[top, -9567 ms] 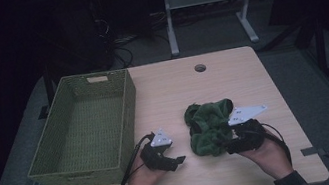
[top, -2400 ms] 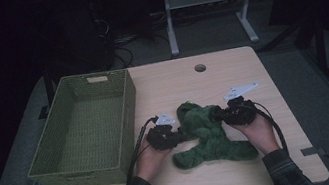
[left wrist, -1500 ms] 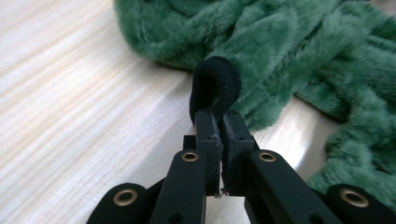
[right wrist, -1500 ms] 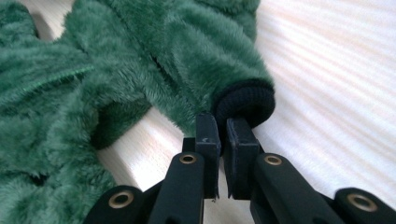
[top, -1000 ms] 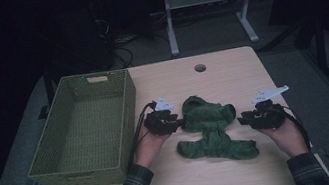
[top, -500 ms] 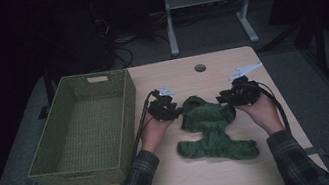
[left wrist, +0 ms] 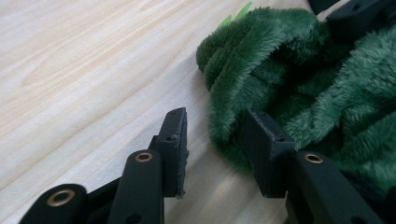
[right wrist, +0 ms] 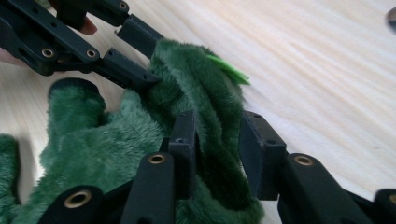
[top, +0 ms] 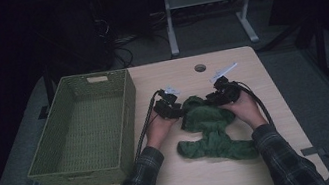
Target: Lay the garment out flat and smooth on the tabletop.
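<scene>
Table [top: 274,155] of light wood takes the middle of the high view, my sleeves coming in from the bottom edge. Woven green basket [top: 85,128] sits on its left half, well apart from my hands. Green plush garment [top: 212,132] lies right of centre, spread toward the lower right, its upper edge bunched between my two tools.

Left gripper [top: 171,109] sits at the garment's upper left edge. In the left gripper view my jaws stand apart with bare wood showing in the gap; the fleece [left wrist: 299,88] touches the right-hand one, the left-hand one has nothing on it. Part open, nothing clamped. These jaws have just been opening, with only the fleece edge against one side.

Right gripper [top: 224,95] is at the garment's upper right edge. In the right gripper view my fingers [right wrist: 184,140] pinch a raised fold of fleece [right wrist: 210,107] from both sides, so I hold the cloth there. Bright green tag [right wrist: 231,70] pokes out of that fold near the frame's centre.
</scene>
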A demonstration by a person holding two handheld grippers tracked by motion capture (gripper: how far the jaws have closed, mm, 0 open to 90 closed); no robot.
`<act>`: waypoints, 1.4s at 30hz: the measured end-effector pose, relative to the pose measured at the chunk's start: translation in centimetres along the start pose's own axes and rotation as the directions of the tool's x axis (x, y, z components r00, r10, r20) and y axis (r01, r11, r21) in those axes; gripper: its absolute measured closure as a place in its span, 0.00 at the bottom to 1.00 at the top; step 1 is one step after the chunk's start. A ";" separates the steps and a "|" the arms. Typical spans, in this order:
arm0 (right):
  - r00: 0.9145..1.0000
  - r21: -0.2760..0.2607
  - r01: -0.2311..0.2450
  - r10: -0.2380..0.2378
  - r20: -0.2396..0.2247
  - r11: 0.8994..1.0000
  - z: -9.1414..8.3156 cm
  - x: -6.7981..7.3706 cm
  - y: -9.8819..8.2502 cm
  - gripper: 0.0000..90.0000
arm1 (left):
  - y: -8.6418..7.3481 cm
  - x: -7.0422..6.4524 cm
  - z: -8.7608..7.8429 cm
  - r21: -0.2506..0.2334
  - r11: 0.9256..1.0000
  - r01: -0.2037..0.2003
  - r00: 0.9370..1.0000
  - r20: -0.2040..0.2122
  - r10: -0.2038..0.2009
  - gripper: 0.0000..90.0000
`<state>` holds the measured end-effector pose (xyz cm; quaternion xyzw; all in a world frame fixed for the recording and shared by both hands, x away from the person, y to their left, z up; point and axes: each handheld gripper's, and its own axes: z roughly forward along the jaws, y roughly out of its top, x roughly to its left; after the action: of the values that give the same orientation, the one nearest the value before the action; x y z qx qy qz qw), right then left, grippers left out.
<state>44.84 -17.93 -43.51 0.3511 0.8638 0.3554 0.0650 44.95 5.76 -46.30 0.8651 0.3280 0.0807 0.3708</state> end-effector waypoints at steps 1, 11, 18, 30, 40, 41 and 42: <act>1.000 0.009 -0.003 0.003 -0.002 1.000 0.3 0.0 0.0 0.73 | 0.1 0.0 0.1 0.003 1.000 -0.007 1.000 0.001 0.007 0.70; 0.999 0.012 -0.009 0.008 0.051 1.000 -0.1 -0.7 -0.3 0.95 | 1.2 0.0 -0.5 -0.004 0.999 -0.032 0.999 -0.012 0.032 0.97; 0.996 -0.099 0.016 -0.007 0.090 0.995 -4.0 -0.9 0.1 0.97 | 3.9 -0.6 -2.8 -0.093 0.991 -0.098 0.994 -0.065 0.093 0.97; 0.984 -0.110 -0.060 0.077 0.163 0.992 -3.1 -2.8 -0.9 0.96 | 5.0 0.0 0.7 -0.058 0.993 -0.103 0.991 -0.095 0.098 0.87; 0.985 -0.096 -0.106 0.118 0.127 0.990 -2.7 -3.7 -2.4 0.78 | 4.5 0.4 1.2 -0.018 0.995 -0.094 0.995 -0.038 0.093 0.66; 0.985 -0.096 -0.113 0.125 0.120 0.989 -2.6 -3.7 -2.6 0.77 | 4.4 0.4 1.2 -0.010 0.995 -0.097 0.995 -0.033 0.097 0.65; 0.986 -0.091 -0.117 0.127 0.111 0.989 -2.5 -3.7 -2.8 0.76 | 4.4 0.3 1.2 0.000 0.995 -0.099 0.995 -0.024 0.099 0.65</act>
<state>45.09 -23.18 -44.04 0.4204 0.8197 0.3737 0.1080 47.88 3.00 -44.18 0.8790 0.2891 0.1095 0.3631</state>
